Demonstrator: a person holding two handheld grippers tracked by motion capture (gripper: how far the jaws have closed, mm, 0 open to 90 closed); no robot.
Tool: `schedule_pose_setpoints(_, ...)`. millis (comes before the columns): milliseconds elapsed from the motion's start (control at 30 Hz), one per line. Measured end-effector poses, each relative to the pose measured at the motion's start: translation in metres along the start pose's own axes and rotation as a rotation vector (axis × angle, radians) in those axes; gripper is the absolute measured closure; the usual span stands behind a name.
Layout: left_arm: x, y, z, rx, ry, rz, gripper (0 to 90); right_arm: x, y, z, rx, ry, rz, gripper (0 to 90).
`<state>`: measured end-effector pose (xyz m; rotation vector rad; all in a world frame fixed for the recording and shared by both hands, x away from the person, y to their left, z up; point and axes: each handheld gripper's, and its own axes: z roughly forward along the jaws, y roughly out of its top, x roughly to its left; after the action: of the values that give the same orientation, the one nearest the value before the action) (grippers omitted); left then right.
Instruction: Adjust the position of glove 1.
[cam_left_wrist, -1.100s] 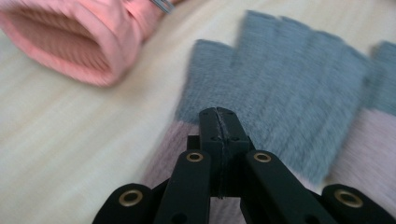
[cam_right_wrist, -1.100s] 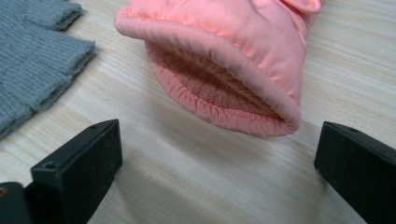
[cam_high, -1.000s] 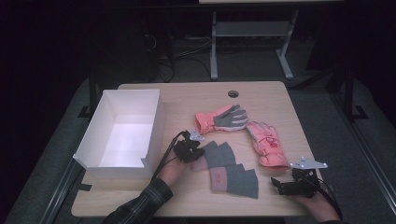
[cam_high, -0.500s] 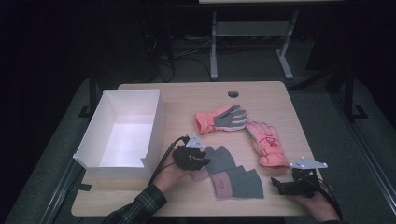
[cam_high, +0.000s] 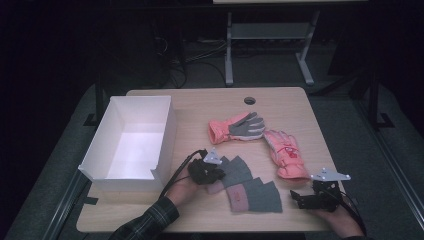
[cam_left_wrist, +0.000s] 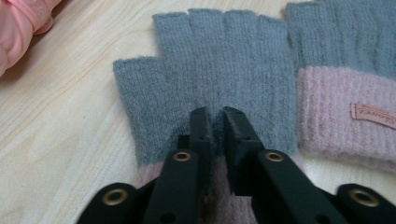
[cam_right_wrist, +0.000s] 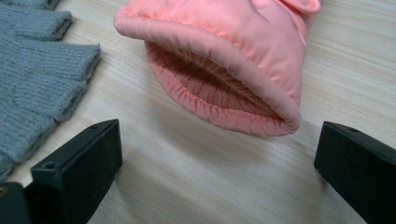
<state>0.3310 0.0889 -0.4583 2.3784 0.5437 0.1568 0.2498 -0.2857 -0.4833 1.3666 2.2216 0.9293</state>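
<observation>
Left gripper (cam_left_wrist: 215, 116) has just been closing, pinching the grey glove (cam_left_wrist: 219, 74), fingers pointing away from it; right gripper (cam_right_wrist: 217, 154) spread

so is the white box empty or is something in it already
Empty: the high view shows the white box with a bare floor; all four gloves lie on the table.

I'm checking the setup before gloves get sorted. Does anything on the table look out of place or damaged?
Nothing looks damaged or spilled. The two grey gloves overlap, and the left gripper, which has just been closing, pinches a fold of one, bunching the knit. The pink gloves lie at angles; the white box stands upright.
</observation>
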Motion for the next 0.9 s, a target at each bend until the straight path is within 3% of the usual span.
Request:
schedule_pose_setpoints(167,0.004,0.003,-0.007,-0.026,-0.030,-0.043,86.7,0.000,0.000,0.000,-0.001,-0.001,-0.001,0.3)
schedule_pose_setpoints(233,0.006,0.005,-0.013,-0.032,-0.038,-0.039,86.8,0.000,0.000,0.000,-0.002,-0.001,-0.002,0.3)
schedule_pose_setpoints(333,0.005,0.011,-0.020,-0.079,-0.063,-0.065,86.8,0.000,0.000,0.000,0.000,-0.001,0.002,0.3)
schedule_pose_setpoints(633,-0.009,0.028,-0.028,-0.110,-0.146,-0.007,86.8,0.000,0.000,0.000,0.000,-0.002,0.003,0.3)
schedule_pose_setpoints(900,-0.024,0.044,-0.021,-0.108,-0.221,0.059,86.7,0.000,0.000,0.000,0.000,-0.002,0.004,0.3)
